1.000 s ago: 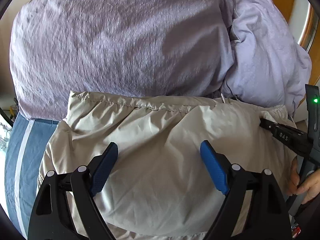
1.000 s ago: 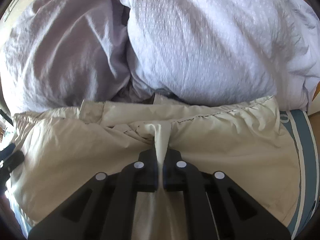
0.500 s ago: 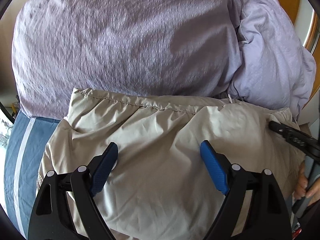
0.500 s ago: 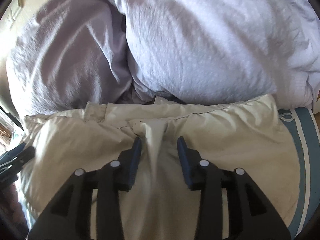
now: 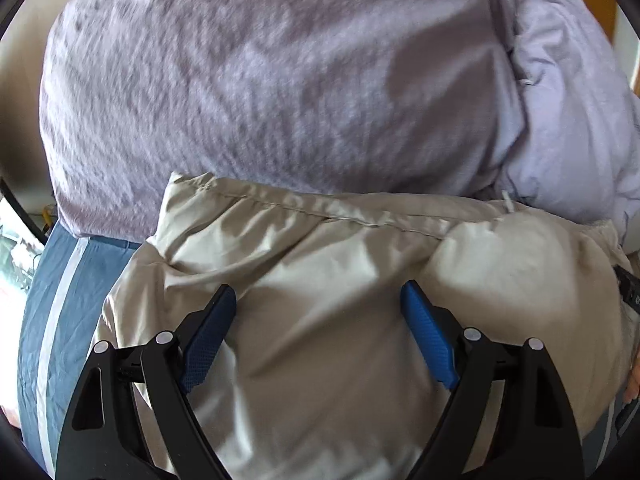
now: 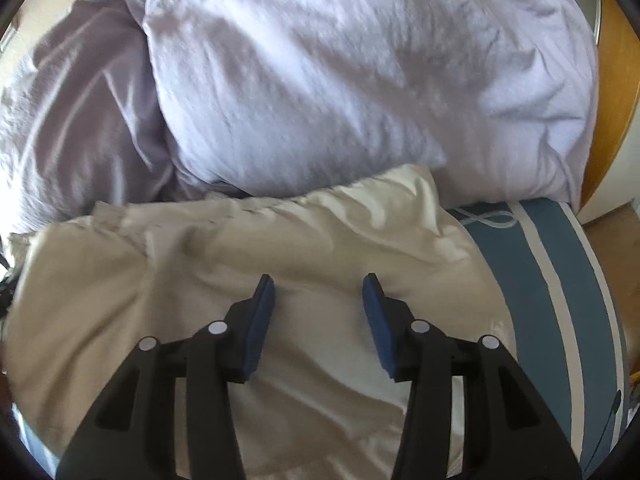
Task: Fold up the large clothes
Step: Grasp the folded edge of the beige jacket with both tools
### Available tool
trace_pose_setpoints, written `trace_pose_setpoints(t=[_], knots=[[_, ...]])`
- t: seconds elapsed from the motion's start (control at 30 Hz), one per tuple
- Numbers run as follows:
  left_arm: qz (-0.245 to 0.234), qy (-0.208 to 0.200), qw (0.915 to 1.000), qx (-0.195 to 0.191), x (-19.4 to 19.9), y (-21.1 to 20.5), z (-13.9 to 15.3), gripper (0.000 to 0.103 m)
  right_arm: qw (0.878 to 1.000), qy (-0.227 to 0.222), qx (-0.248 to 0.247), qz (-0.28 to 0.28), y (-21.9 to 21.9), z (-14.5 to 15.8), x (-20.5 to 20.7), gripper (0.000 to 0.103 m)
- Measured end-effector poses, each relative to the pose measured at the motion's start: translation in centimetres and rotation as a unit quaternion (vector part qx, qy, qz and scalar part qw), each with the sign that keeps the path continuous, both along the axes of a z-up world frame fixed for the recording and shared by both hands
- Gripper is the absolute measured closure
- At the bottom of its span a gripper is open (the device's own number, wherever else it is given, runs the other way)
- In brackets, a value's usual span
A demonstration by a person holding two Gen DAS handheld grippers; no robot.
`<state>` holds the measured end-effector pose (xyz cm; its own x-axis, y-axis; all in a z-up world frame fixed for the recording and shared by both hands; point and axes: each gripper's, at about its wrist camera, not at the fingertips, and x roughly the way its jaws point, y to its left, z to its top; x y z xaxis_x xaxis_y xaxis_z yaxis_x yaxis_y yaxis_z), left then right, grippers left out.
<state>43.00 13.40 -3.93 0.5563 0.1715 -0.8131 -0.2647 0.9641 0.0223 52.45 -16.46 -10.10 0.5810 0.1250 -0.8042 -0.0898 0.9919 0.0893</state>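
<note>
A beige puffy jacket (image 5: 320, 280) lies folded on the bed, its seamed edge against the pillows. It also fills the lower part of the right wrist view (image 6: 200, 264). My left gripper (image 5: 318, 300) is open and empty, hovering just over the jacket's middle. My right gripper (image 6: 318, 292) is open and empty over the jacket's right half. The tip of the right gripper shows at the right edge of the left wrist view (image 5: 630, 288).
Two lilac pillows (image 5: 260, 80) (image 6: 360, 80) are piled behind the jacket. A blue bedsheet with white stripes (image 5: 52, 320) (image 6: 560, 280) lies under it. A wooden bed frame (image 6: 612, 92) and floor are at the right.
My right gripper let go of the pinched jacket fold, opened wide and drew back to the right. The left gripper stayed open and shifted slightly.
</note>
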Motion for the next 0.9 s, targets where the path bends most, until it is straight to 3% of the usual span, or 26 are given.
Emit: trace_pose_setpoints(t=[0.2, 0.9], knots=[[0.007, 0.003, 1.0000, 0.002, 0.6, 0.8, -1.0, 0.016, 0.999, -0.023, -0.035, -0.007, 0.7, -1.6, 0.6, 0.039], [0.028, -0.006, 0.9995, -0.013, 3.3, 2.8, -4.9, 0.012, 0.999, -0.027, -0.033, -0.016, 0.6, -4.6, 3.1, 0.029]])
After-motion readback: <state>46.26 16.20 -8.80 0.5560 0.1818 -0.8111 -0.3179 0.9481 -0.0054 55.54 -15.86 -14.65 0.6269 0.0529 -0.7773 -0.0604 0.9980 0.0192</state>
